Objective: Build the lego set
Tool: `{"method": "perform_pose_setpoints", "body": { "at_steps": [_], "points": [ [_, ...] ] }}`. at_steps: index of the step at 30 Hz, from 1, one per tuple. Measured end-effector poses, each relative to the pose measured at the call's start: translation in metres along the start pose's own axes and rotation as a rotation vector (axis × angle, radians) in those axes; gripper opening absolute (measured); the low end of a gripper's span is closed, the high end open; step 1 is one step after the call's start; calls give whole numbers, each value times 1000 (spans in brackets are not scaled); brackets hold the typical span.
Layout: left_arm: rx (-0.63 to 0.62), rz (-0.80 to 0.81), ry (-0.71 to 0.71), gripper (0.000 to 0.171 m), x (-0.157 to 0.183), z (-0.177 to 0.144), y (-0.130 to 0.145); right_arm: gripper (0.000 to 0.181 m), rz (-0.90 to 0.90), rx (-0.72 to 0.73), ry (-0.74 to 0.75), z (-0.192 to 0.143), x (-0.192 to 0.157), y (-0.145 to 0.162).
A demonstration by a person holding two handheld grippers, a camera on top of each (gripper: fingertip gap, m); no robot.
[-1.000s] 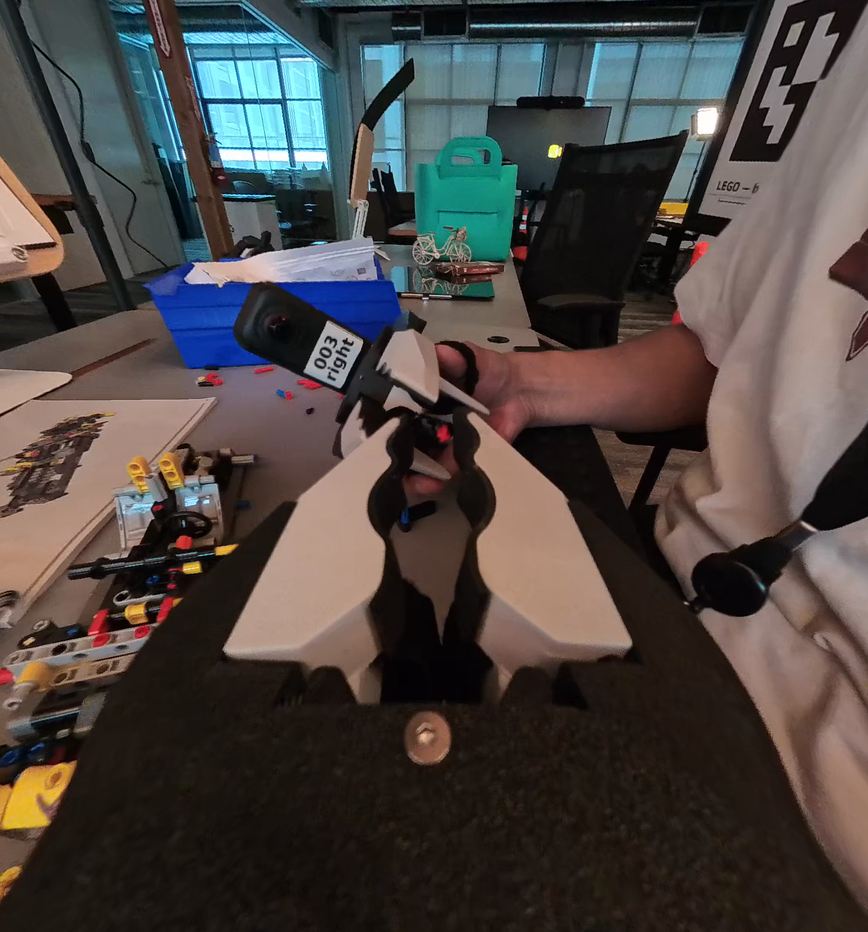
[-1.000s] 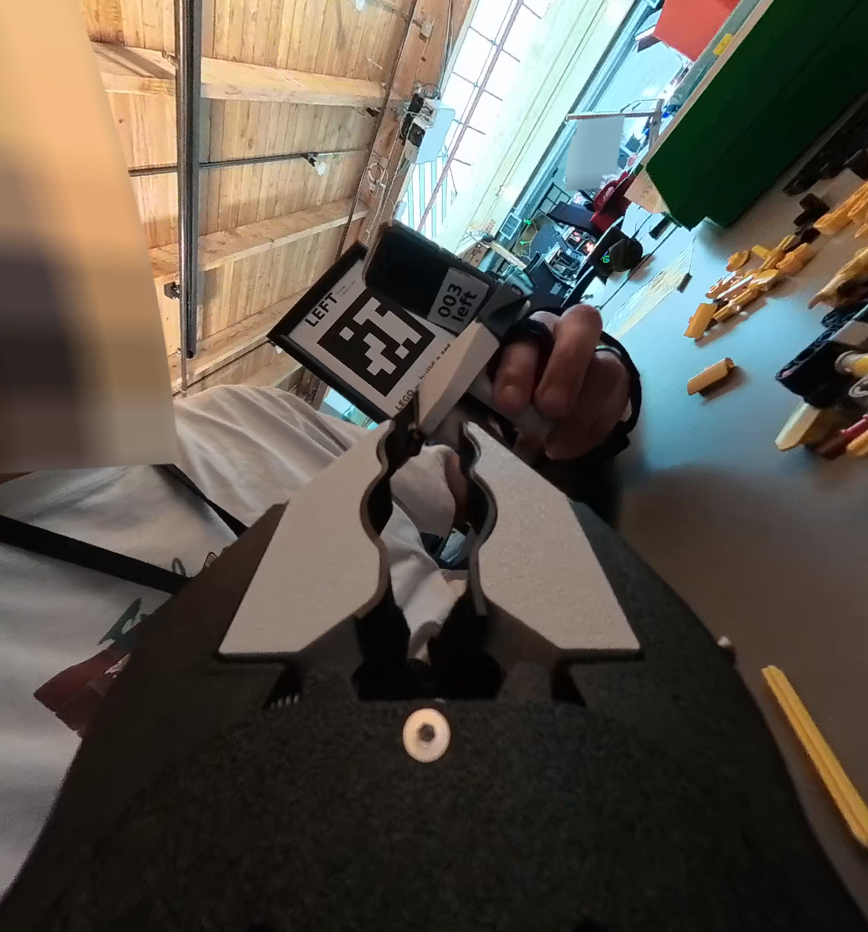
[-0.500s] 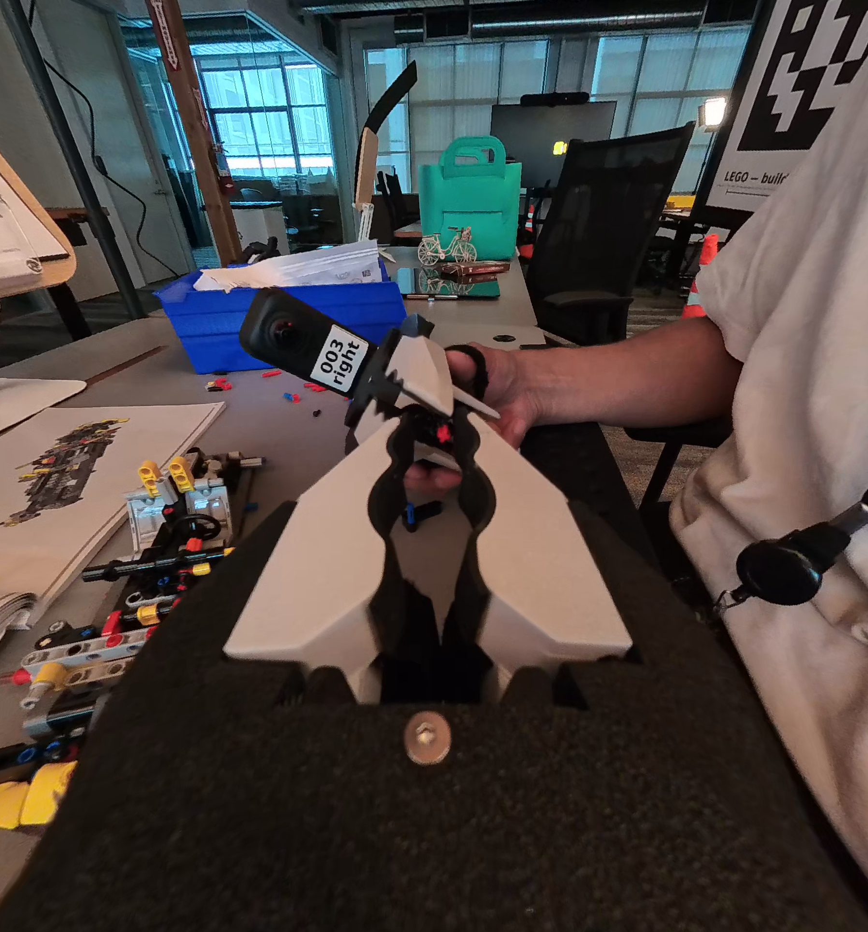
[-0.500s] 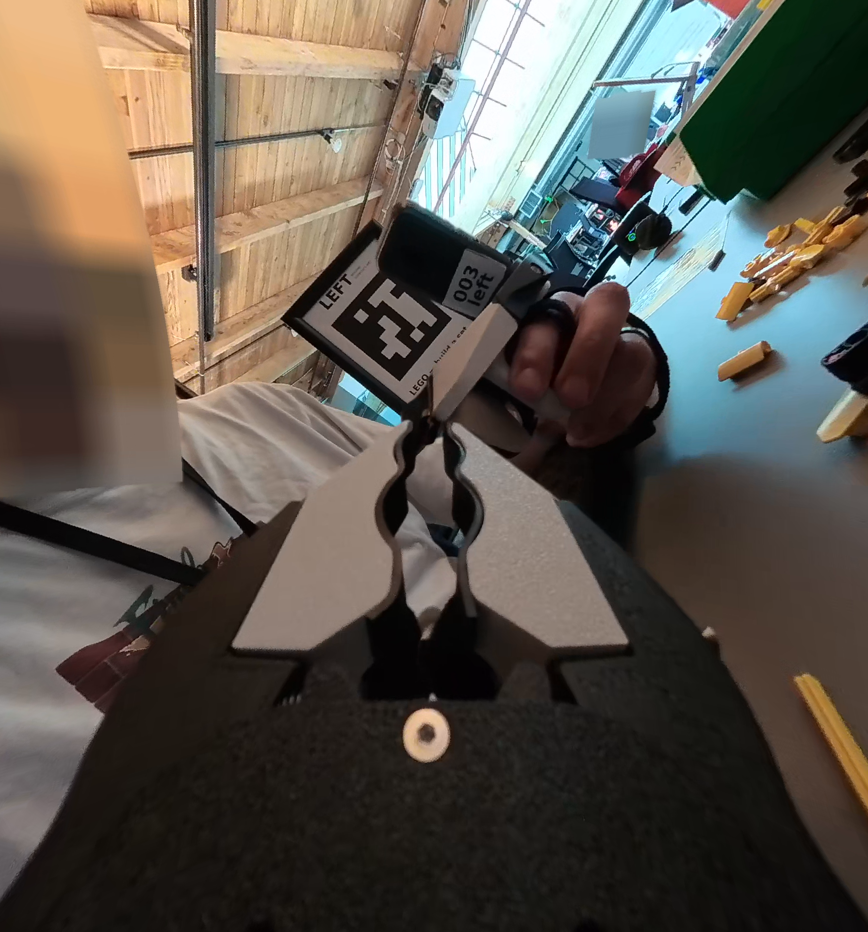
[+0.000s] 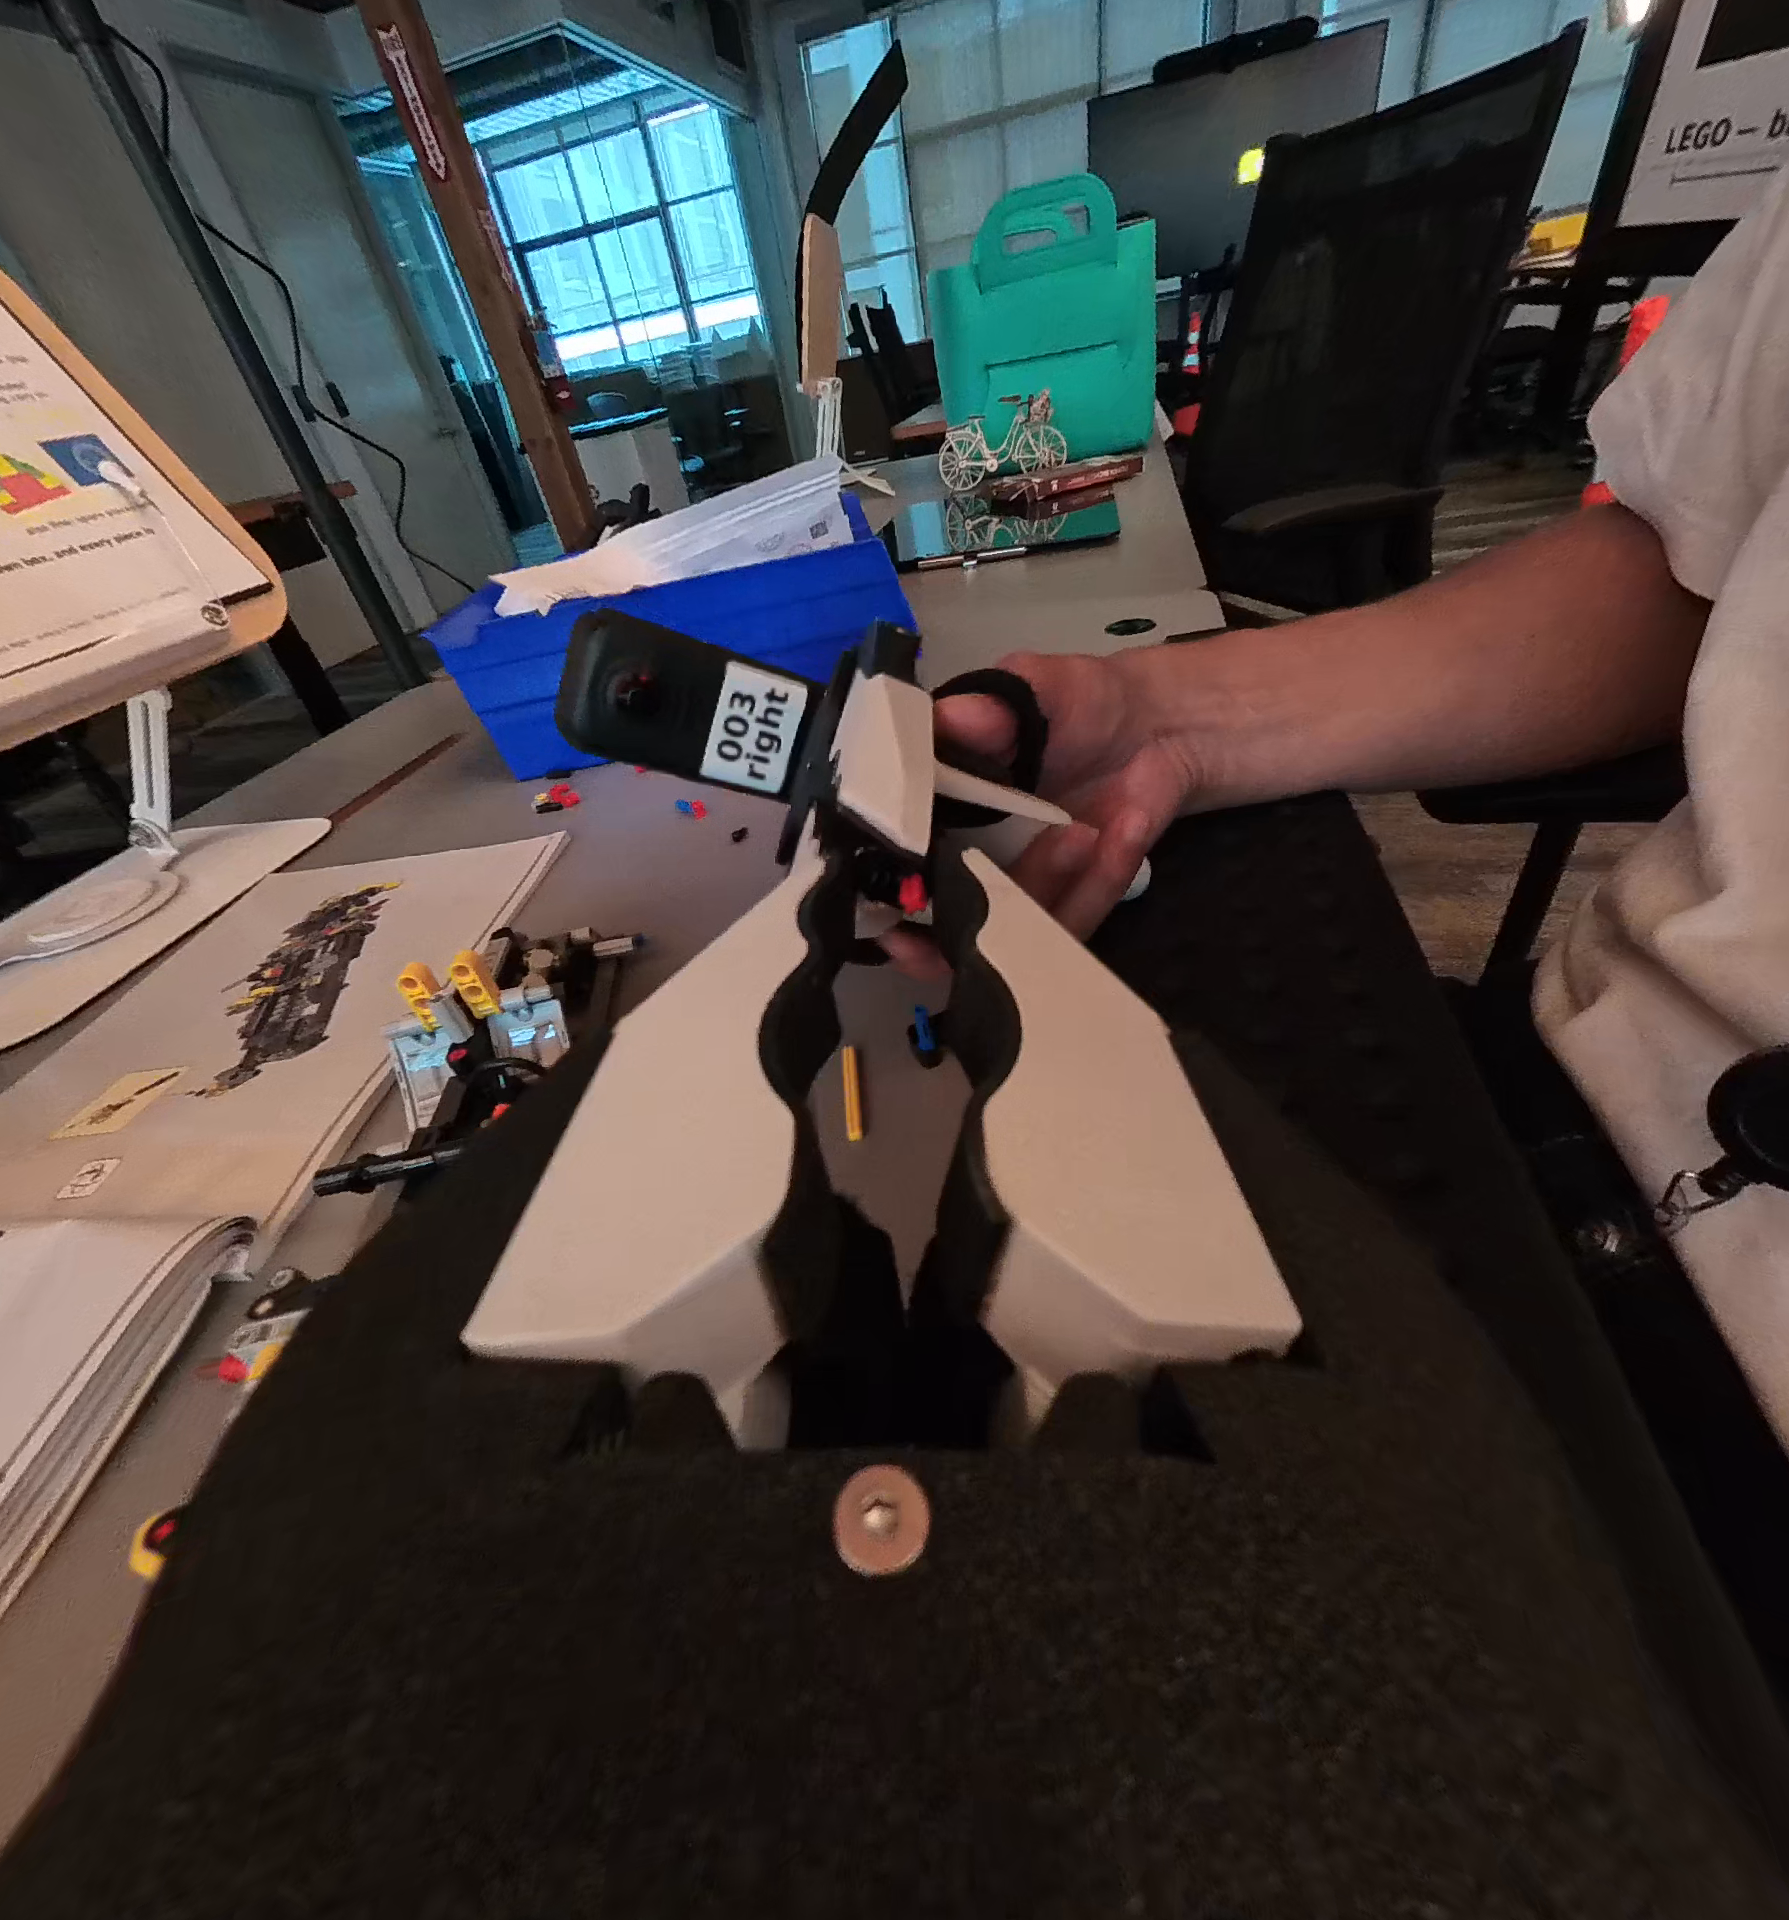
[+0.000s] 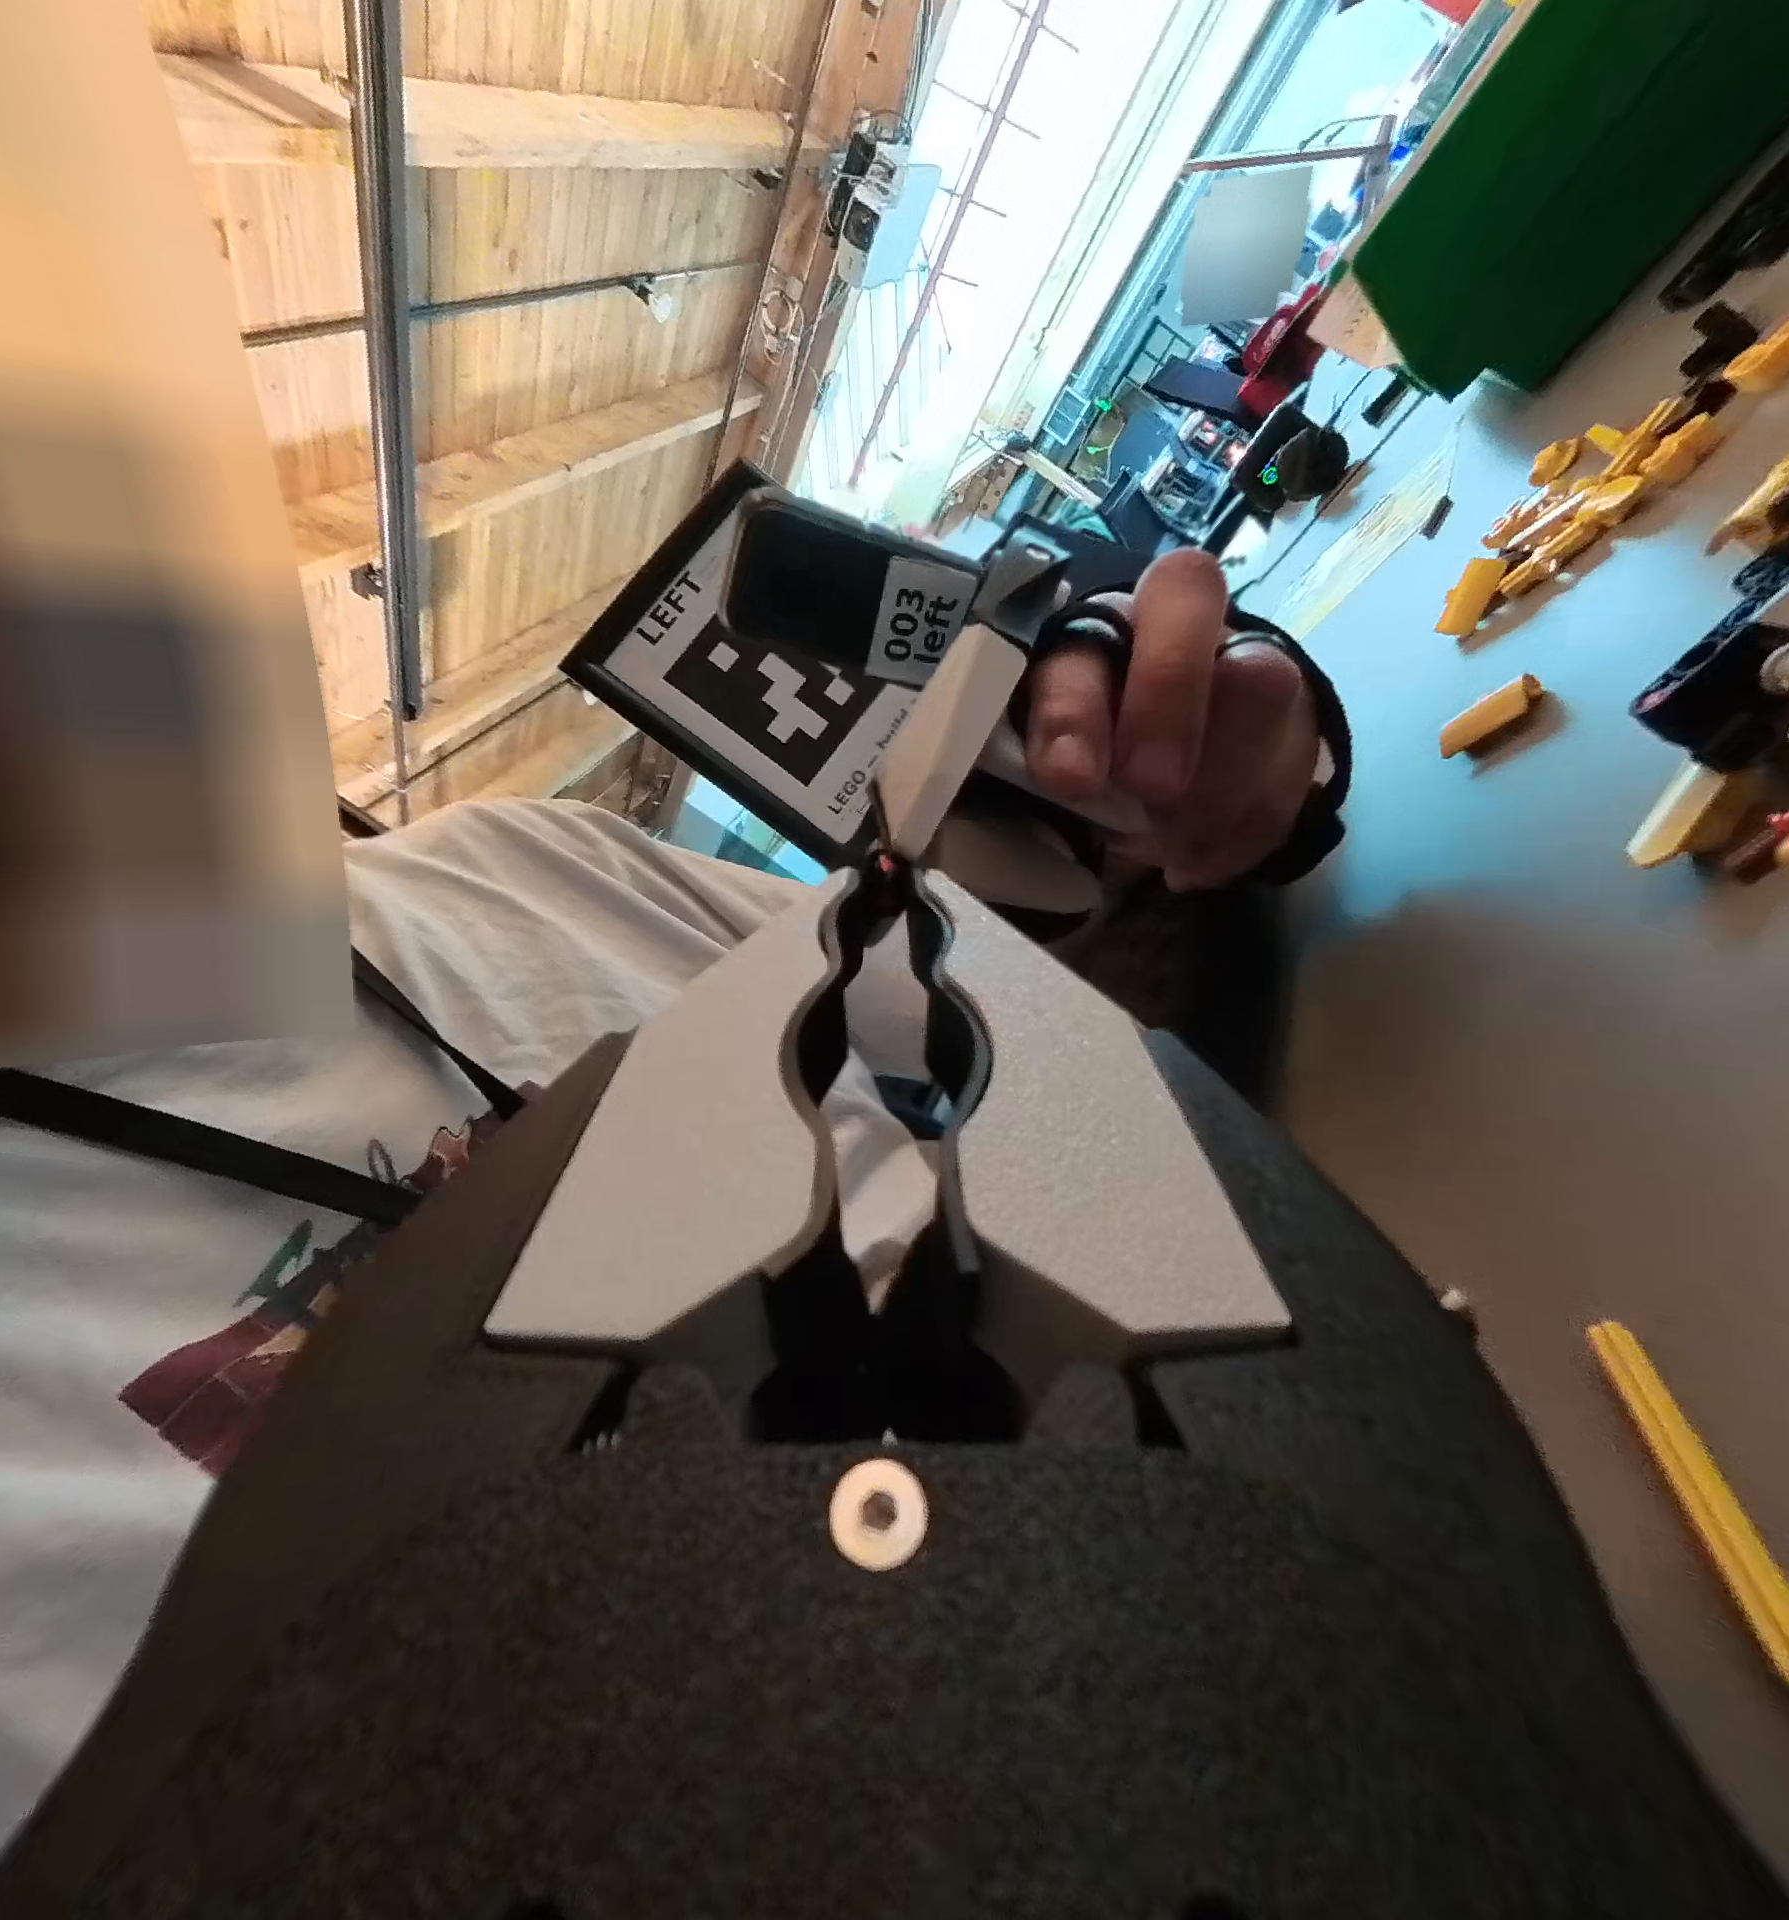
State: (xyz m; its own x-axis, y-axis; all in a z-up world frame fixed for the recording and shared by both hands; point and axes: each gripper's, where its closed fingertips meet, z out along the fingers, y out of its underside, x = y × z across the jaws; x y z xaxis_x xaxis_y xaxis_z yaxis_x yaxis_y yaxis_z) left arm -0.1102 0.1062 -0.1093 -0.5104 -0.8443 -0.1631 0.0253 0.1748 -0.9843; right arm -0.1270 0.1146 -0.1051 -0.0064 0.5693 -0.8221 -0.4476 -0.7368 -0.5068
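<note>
Both grippers are held above the grey table, tip to tip. In the left wrist view my left gripper [image 5: 890, 894] has its jaws drawn in around a small black Lego piece with a red pin [image 5: 898, 889]. The right gripper [image 5: 874, 831] meets it from the far side, in a person's hand. In the right wrist view my right gripper [image 6: 877, 888] is nearly shut, its tips pinching the red-tipped piece [image 6: 882, 869]. The left gripper [image 6: 947, 727] points down onto that spot. A partly built grey, black and yellow assembly [image 5: 474, 1049] lies on the table to the left.
An open instruction booklet [image 5: 246, 997] lies at the left, under a document stand [image 5: 69, 499]. A blue bin [image 5: 682, 644] stands behind. A yellow axle [image 5: 850, 1091] and a blue pin [image 5: 921, 1029] lie under the grippers. Loose yellow pieces [image 6: 1596, 488] and a green bin [image 6: 1596, 187] lie far right. My left and right fingertips are right by each other.
My right gripper's jaws have closed from open onto the small piece at the left gripper's tips. Both grippers have shifted slightly, and the yellow axle now shows beneath them.
</note>
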Motion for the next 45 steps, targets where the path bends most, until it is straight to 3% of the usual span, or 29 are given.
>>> {"method": "perform_pose_setpoints", "body": {
  "at_steps": [8, 15, 20, 23, 25, 28, 29, 35, 38, 41, 45],
  "points": [
    [-20, 137, -58, 12, -1, 3, 3, 10, 73, 11, -35, -2, 0, -2],
    [-55, 98, -88, 12, -7, 5, 7, 7, 50, 38, 20, -4, 7, -6],
    [-96, 42, -85, 13, -9, 8, 15, 6, 14, 12, 126, -11, 16, -5],
    [-94, -30, -94, 22, -14, 7, 17, 5, -58, 39, 285, -40, 20, -11],
    [-163, -143, 6, 11, -4, 14, 29, 6, -151, 89, 449, -73, 19, -17],
    [-364, -244, 62, 15, 3, 33, 57, 5, -288, 175, 603, -115, 6, -20],
    [-430, -256, 106, 23, 10, 39, 62, 5, -340, 194, 624, -123, -1, -18],
    [-562, -137, 255, 23, 37, 50, 59, 6, -558, 324, 558, -131, -46, -10],
    [-697, -137, 313, 12, 46, 61, 68, 6, -567, 339, 547, -133, -48, -12],
    [-815, -193, 319, 12, 50, 70, 77, 6, -540, 351, 523, -135, -48, -14],
    [-872, -25, 402, 12, 53, 74, 85, 5, -567, 391, 494, -140, -58, -14]
  ]
}}
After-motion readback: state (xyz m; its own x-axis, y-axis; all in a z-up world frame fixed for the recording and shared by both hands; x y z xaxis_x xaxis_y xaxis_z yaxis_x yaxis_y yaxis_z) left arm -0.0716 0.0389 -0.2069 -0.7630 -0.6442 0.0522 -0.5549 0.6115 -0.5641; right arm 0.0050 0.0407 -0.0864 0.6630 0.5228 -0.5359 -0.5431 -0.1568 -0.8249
